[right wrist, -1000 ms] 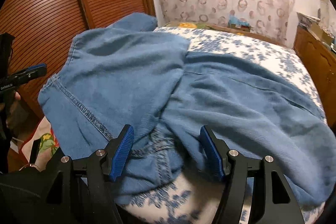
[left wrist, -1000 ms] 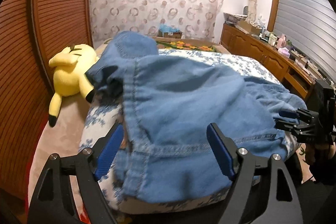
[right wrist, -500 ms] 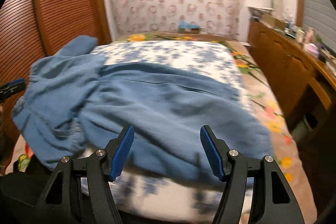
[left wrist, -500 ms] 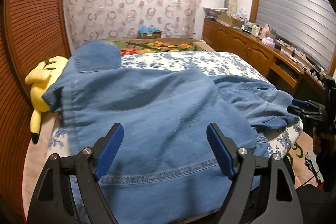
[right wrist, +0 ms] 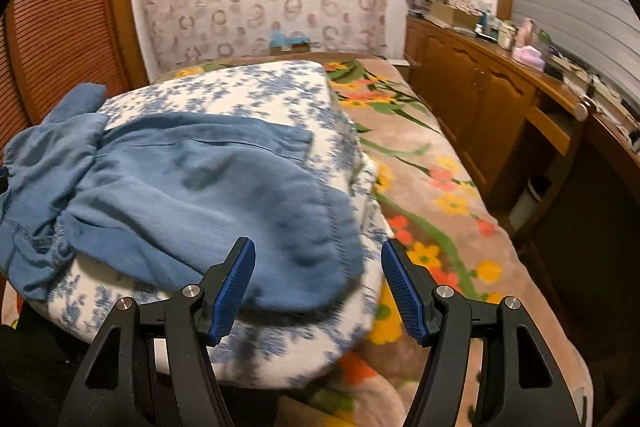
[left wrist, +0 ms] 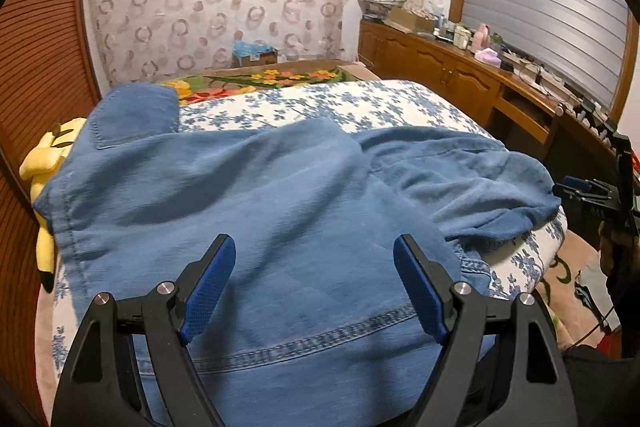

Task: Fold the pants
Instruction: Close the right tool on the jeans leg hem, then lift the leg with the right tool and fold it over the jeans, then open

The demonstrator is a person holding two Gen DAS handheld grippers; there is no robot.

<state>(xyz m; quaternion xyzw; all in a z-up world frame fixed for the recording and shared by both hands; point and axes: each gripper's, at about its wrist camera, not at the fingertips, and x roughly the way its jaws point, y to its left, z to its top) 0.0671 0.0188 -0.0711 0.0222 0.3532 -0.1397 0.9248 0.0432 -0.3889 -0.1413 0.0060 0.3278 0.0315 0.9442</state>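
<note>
While the pants lie rumpled on the quilt, unfolded, both the left gripper and right gripper hover spread apart at 6 o'clock, empty.

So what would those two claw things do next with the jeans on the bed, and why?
Probably the right gripper eases forward and closes on the rounded near edge of the crumpled blue denim pants. Both it and the left gripper hang open and empty, and the pants lie bunched, not flat, on the blue-flowered white bedcover, so an edge must be grasped before any folding.
</note>
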